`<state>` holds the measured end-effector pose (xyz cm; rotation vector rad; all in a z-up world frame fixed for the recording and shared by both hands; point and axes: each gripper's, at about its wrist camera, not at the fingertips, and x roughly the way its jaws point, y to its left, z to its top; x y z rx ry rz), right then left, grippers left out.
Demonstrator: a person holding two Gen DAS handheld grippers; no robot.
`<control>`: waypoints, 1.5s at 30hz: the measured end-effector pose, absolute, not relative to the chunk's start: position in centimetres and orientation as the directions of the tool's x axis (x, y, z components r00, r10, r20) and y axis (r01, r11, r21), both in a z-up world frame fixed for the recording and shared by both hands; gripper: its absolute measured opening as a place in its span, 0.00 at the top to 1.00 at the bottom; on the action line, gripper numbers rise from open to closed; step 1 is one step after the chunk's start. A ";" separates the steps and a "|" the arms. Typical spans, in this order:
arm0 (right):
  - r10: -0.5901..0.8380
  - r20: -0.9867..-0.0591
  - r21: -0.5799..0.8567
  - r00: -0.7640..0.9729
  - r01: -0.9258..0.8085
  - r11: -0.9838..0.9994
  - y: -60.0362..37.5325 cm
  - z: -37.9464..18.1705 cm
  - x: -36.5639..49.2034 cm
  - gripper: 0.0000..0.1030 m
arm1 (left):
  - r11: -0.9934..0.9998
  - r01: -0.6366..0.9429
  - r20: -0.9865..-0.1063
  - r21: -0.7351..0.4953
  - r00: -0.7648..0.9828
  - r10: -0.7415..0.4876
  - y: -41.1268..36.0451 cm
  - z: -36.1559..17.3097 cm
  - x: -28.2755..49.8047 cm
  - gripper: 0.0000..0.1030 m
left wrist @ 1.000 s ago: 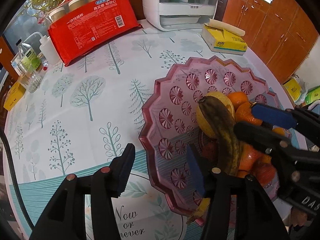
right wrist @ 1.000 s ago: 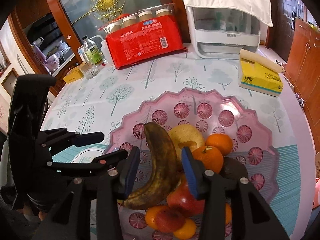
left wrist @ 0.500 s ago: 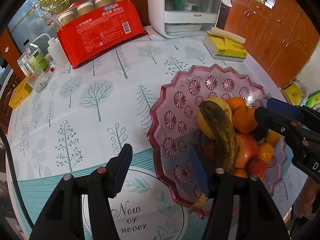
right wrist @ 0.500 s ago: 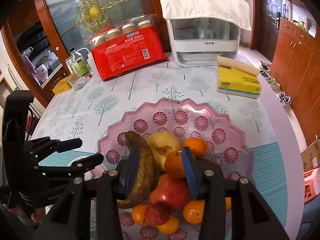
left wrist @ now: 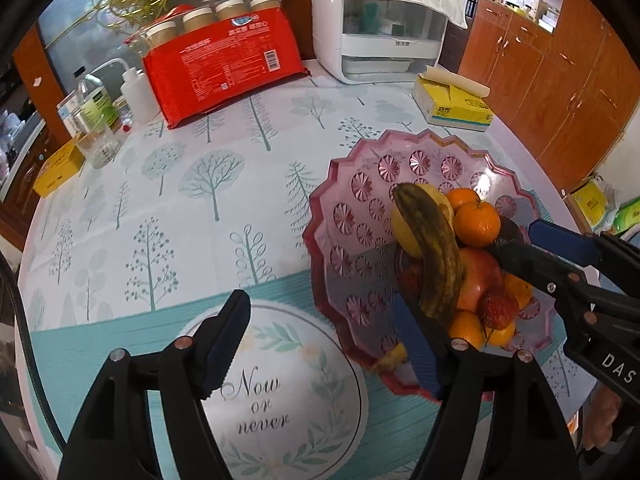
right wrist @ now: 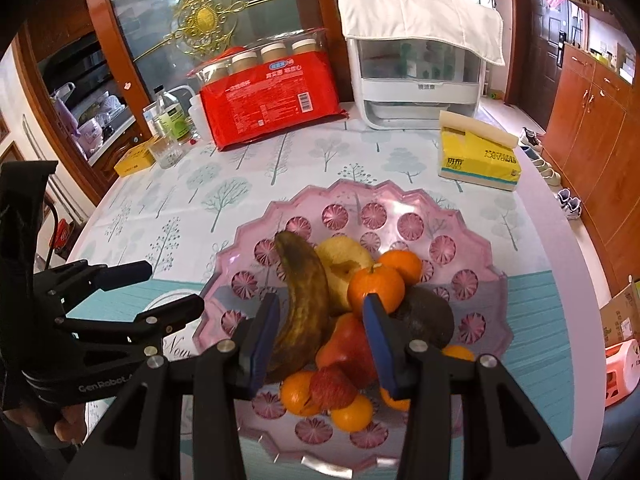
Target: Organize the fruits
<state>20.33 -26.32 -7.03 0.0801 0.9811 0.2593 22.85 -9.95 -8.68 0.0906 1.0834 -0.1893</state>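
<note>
Brown banana [right wrist: 303, 304] lies on piled fruit (pink tray [right wrist: 472, 240]), both hand-held grippers clear.

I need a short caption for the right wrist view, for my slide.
Right tongs open above a pink tray piled with a browned banana, oranges and apples.

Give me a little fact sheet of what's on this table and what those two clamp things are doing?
Dish: pink scalloped fruit plate on the tree-print tablecloth
Fruit: browned banana, oranges, red apple, yellow pear
Left gripper: just been opening, nothing between its jaws
Right gripper: above the pile, gripping nothing
Behind: red package, yellow tissue box
</note>
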 end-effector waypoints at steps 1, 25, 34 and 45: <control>0.253 -0.812 0.182 0.526 -0.185 0.966 -26.2 -7.1 20.0 0.57 | 0.981 0.190 -0.884 -0.022 0.456 -0.108 -9.9 -8.7 22.5 0.27; 0.252 -0.825 0.177 0.506 -0.193 0.965 -24.8 -5.3 11.8 0.56 | 0.999 0.025 -0.850 0.021 0.527 0.005 -6.6 -4.3 12.2 0.11; 0.256 -0.796 0.174 0.548 -0.198 0.965 -23.5 -1.1 8.9 0.36 | 0.999 -0.052 -0.831 -0.005 0.555 0.025 -4.9 -1.0 9.1 0.10; 0.199 -0.798 0.140 0.568 -0.147 0.979 -22.6 0.9 6.6 0.35 | 0.997 -0.070 -0.803 0.026 0.592 0.063 -4.8 1.0 6.3 0.07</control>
